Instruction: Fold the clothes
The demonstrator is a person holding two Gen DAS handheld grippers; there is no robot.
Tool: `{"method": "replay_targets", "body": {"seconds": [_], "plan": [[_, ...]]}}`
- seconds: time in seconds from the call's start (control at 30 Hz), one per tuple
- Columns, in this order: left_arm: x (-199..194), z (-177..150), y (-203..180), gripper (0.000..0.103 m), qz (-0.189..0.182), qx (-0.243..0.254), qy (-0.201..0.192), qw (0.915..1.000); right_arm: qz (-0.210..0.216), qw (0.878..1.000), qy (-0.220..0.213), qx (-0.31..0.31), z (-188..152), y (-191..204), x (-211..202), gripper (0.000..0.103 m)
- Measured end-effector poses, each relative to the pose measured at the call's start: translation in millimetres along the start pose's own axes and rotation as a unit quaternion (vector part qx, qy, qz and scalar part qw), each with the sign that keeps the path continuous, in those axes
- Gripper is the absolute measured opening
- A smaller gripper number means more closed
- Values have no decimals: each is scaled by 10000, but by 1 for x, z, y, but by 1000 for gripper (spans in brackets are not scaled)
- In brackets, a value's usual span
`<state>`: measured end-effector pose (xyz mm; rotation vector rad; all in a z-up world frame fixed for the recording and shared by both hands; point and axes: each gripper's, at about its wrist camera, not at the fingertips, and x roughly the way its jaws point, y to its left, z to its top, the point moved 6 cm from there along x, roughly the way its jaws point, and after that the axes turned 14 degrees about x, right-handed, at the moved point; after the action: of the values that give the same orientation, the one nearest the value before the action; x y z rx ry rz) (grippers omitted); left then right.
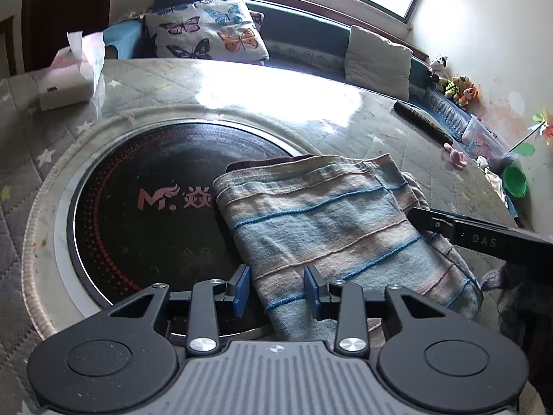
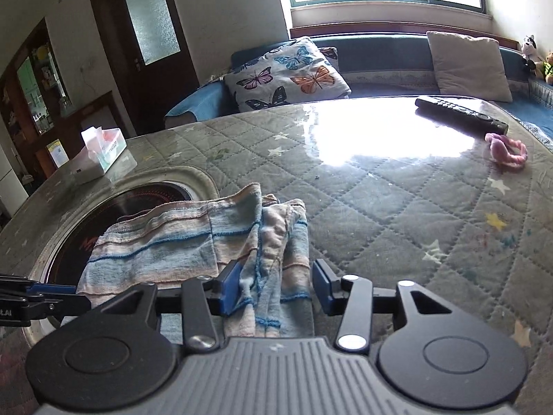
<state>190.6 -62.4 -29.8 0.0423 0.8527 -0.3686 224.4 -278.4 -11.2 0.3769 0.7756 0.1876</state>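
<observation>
A striped blue and beige cloth (image 1: 328, 221) lies folded on the quilted table cover, its left part over a black round cooktop (image 1: 145, 207). My left gripper (image 1: 277, 288) stands open over the cloth's near left corner; the fabric's edge runs between the pads and neither pad presses it. In the right wrist view the cloth (image 2: 155, 245) ends in a bunched, wrinkled part on the right. My right gripper (image 2: 276, 288) is open around that bunched part; the left pad touches the fabric and the right pad stands apart. The right gripper's finger (image 1: 477, 238) shows at the cloth's right side.
A tissue box (image 2: 103, 152) stands at the table's far left. A black remote (image 2: 459, 112) and a pink fabric piece (image 2: 508, 154) lie at the far right. The quilted table cover (image 2: 397, 207) stretches to the right. A sofa with a butterfly pillow (image 2: 287, 72) is behind.
</observation>
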Motion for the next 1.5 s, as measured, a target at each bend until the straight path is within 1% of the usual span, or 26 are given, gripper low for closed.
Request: {"method": "replay_targets", "body": {"seconds": [0.03, 0.07, 0.1, 0.17, 0.23, 0.43, 0.53, 0.6, 0.7, 0.77, 0.9, 1.03, 1.1, 1.13, 1.27, 1.37, 1.5], "plan": [[1, 0, 0, 33, -21, -20, 11, 10000, 29, 10000, 13, 21, -1, 1, 0, 29], [1, 0, 0, 31, -34, -24, 15, 10000, 46, 10000, 18, 51, -1, 1, -1, 24], [1, 0, 0, 28, -38, -13, 13, 10000, 62, 9999, 23, 81, -2, 2, -1, 24], [1, -1, 0, 21, -60, 15, 17, 10000, 63, 9999, 12, 116, -4, 4, -3, 20], [0, -2, -2, 18, -114, 61, 31, 9999, 42, 9999, 0, 145, -6, 4, -6, 19], [-8, -10, -16, 17, -410, 244, 114, 9988, -47, 9996, -28, 293, -22, -4, -31, 17], [-13, -16, -26, 19, -565, 364, 140, 9976, -150, 9989, -40, 435, -37, -12, -52, 17], [-14, -18, -31, 20, -596, 430, 139, 9972, -221, 9985, -58, 497, -47, -15, -64, 17], [-14, -18, -35, 27, -597, 473, 131, 9970, -245, 9977, -92, 625, -54, -19, -73, 19], [-13, -18, -35, 37, -563, 442, 142, 9973, -261, 9967, -146, 757, -55, -23, -75, 25], [-10, -17, -34, 38, -557, 407, 146, 9975, -303, 9956, -243, 852, -54, -28, -75, 32], [-10, -17, -35, 35, -580, 382, 116, 9975, -337, 9953, -307, 856, -55, -27, -72, 32], [-10, -17, -35, 30, -592, 369, 101, 9975, -323, 9955, -299, 845, -56, -26, -71, 27], [-10, -17, -36, 28, -598, 362, 93, 9975, -309, 9956, -289, 839, -57, -25, -71, 23], [-10, -17, -36, 15, -621, 337, 63, 9975, -338, 9956, -311, 822, -58, -21, -72, 17], [-14, -18, -39, 12, -623, 356, 43, 9974, -320, 9951, -350, 871, -59, -19, -76, 15], [-20, -18, -43, 11, -660, 402, 8, 9970, -287, 9948, -408, 888, -60, -17, -85, 13]]}}
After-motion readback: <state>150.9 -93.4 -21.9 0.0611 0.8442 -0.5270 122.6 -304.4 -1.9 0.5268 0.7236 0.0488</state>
